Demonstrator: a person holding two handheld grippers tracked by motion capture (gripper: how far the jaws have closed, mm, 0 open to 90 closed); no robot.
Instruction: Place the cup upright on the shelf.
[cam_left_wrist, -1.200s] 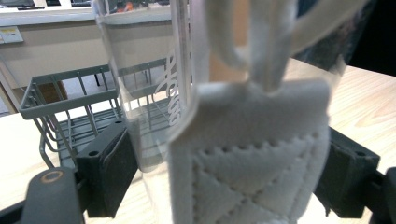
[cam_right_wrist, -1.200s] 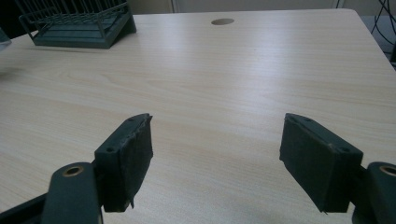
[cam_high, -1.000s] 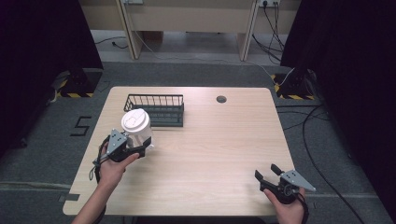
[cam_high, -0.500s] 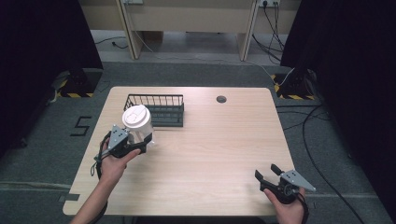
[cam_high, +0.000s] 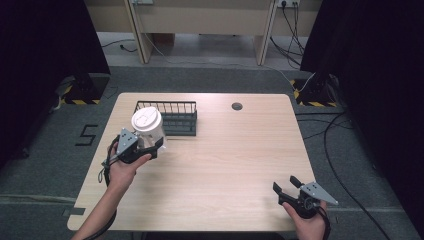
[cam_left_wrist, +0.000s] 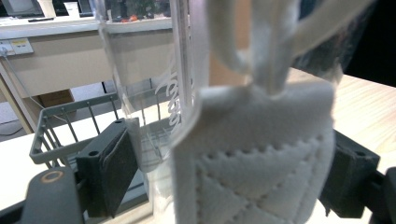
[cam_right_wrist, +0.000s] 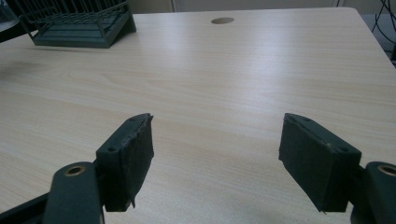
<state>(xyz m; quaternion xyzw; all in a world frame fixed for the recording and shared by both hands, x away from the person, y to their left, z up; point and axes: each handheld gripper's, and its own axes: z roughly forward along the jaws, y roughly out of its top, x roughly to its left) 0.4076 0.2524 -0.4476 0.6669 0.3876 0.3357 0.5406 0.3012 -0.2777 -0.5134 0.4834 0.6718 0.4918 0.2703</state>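
A clear plastic cup (cam_high: 148, 131) with a white lid and a quilted white sleeve is held above the left part of the desk (cam_high: 225, 165), clamped between the jaws of the left gripper (cam_high: 150, 146), just in front of a dark wire basket (cam_high: 172, 117) that stands near the desk's far edge. In the left gripper view the cup (cam_left_wrist: 224, 121) rises close to the lens, its transparent wall and the padded sleeve pressed on both sides by the black pads (cam_left_wrist: 116, 168), with a white strap running up from the sleeve and the wire basket (cam_left_wrist: 60, 135) showing behind it at the left. The person's left hand (cam_high: 122, 167) grips the tool from below, the forearm coming in from the bottom edge of the high view. A small round grommet hole (cam_high: 237, 106) sits in the desk near its far edge, to the right of the basket. Well apart, at the near right corner of the desk, the right gripper (cam_high: 286, 186) rests in the person's right hand (cam_high: 310, 225) with its jaws spread wide and nothing between them; the right gripper view shows bare wood grain between its two pads (cam_right_wrist: 128, 158), with the basket (cam_right_wrist: 79, 23) and the grommet hole (cam_right_wrist: 222, 20) far off across the desk.
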